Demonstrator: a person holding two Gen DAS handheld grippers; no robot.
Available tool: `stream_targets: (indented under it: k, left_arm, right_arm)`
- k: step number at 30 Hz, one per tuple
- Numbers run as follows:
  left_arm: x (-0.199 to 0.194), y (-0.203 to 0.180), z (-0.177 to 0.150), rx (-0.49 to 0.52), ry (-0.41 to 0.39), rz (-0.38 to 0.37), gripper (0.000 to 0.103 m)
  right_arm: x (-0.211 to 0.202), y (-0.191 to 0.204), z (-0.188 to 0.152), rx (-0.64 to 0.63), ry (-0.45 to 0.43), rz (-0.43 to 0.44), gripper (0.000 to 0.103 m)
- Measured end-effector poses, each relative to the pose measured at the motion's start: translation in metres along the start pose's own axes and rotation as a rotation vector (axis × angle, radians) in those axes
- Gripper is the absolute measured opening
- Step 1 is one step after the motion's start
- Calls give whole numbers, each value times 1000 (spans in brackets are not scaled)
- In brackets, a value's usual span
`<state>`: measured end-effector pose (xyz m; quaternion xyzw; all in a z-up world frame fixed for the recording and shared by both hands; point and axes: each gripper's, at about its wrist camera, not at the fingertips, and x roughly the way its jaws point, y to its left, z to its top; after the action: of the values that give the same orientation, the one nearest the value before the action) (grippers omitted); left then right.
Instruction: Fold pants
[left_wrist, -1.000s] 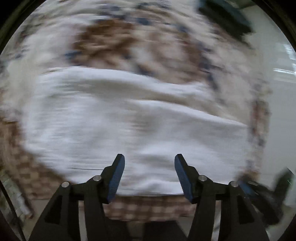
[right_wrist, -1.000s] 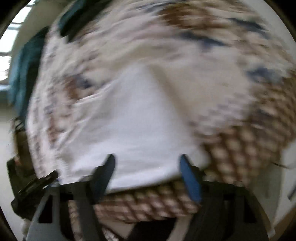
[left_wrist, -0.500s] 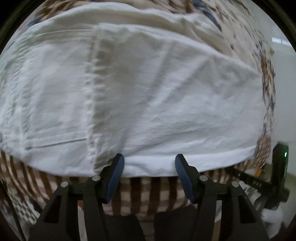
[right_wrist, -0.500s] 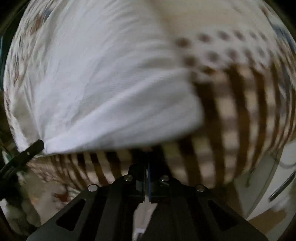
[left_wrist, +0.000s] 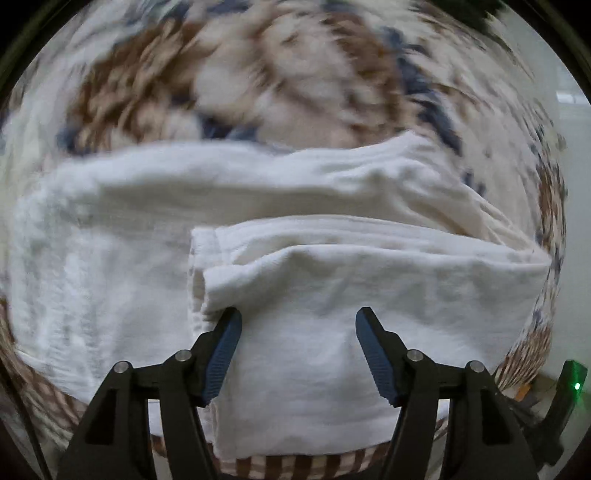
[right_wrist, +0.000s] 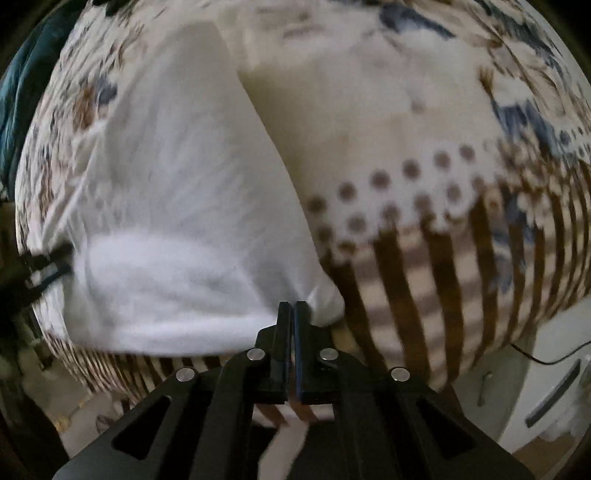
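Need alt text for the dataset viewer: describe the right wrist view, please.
The right gripper, fingers closed together, pinches the near corner of the white cotton pants, which lie spread on a bedspread with brown stripes, dots and blue floral print. The pants fill the left half of the blurred fisheye frame; the patterned bedspread fills the right.

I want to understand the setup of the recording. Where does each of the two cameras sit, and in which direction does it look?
Left wrist: sits on the left gripper, looking forward along its open blue-padded fingers at the folded white pants on a patterned bedspread.
Right wrist: sits on the right gripper, looking along its shut fingers, which pinch a corner of the pants; the striped bedspread lies beyond.
Shared: both views show the pants and the bedspread; at the left edge of the right view a dark gripper-like part shows.
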<state>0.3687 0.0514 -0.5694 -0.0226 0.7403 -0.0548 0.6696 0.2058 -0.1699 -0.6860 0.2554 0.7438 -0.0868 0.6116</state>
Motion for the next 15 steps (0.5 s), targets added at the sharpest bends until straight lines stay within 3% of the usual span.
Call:
stream_targets:
  k: [1,3,5,7,8,9,10,12,13,14,15]
  left_arm:
    - [-13,-13,-1,32,-22,-13,62]
    - [-30,-44,-3,86,-44,-78,62]
    - [-37,-91,-1,164,-20,-172,62]
    - [-31,-135,8,249,6,-206,63]
    - [-20,-163,16,327,28,-213,63]
    - [-14,-179,21,368,45,-198,64]
    - [1,-200,30,427,58,-154,63]
    - [30,-235,41,548,99,-100,64]
    - [48,-249,41,623,119,-14,64]
    - [60,-257,38,685,139,27,64]
    - [73,-260,36,746,140,78,60]
  right_arm:
    - [0,-5,-4,31,32,-18,1]
    - [-1,-19,-6,100,49,57,2]
    - [-10,-34,-11,175,25,125,11]
    - [-18,-48,-11,253,-18,209,32]
    - [-19,-56,-11,292,-32,241,57]
    - [-19,-64,-10,339,-50,295,68]
    - [-16,-70,-9,382,-68,344,68]
    - [-1,-78,-5,434,-63,355,68]
    - [7,-81,-4,460,-59,373,65]
    - [16,-85,-6,505,-64,418,43]
    - [22,-88,-8,531,-65,447,35]
